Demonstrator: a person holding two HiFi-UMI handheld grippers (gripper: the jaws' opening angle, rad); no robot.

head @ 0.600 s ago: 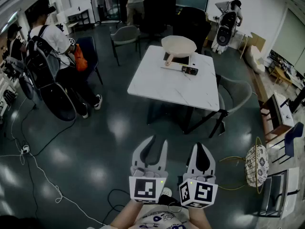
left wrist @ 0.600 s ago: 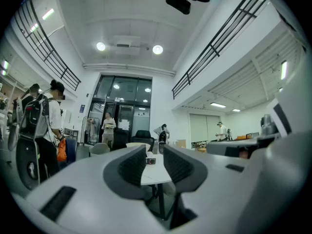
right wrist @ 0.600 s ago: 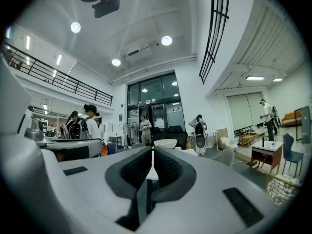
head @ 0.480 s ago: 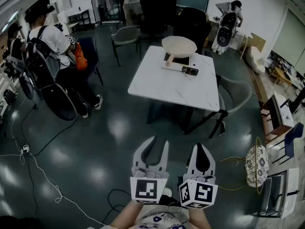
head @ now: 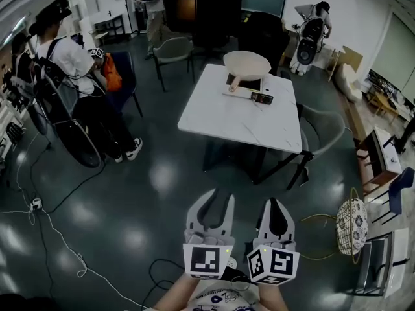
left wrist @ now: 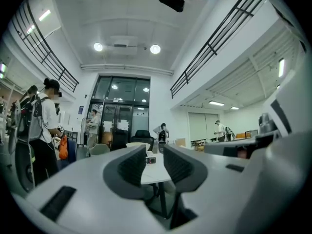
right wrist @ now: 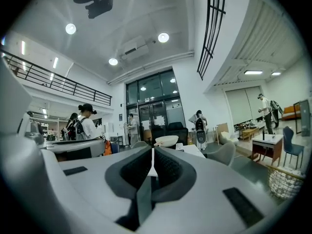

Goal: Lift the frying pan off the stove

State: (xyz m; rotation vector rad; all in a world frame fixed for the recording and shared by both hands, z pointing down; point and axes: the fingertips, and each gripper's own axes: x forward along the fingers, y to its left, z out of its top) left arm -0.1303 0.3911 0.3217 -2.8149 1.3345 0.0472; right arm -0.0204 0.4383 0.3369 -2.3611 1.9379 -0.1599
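A cream frying pan (head: 246,62) sits on a flat stove (head: 245,84) at the far end of a white table (head: 227,118), well ahead of both grippers. I hold my left gripper (head: 219,196) low above the dark floor, its jaws a narrow gap apart with nothing between them; in the left gripper view (left wrist: 155,161) the table shows through that gap. Beside it, my right gripper (head: 275,201) has its fingertips touching and holds nothing. The right gripper view (right wrist: 152,162) shows the pan (right wrist: 166,140) just above the shut jaws.
A small black device (head: 262,98) lies on the table by the stove. Grey chairs (head: 321,129) stand around the table. A person with a backpack (head: 61,63) stands at the left. Cables (head: 58,238) trail over the floor, and a wicker basket (head: 350,225) stands at the right.
Both grippers sit slightly lower and further right in the head view, and the table has shifted a little. A person at the back has walked left. Neither gripper's jaws have changed.
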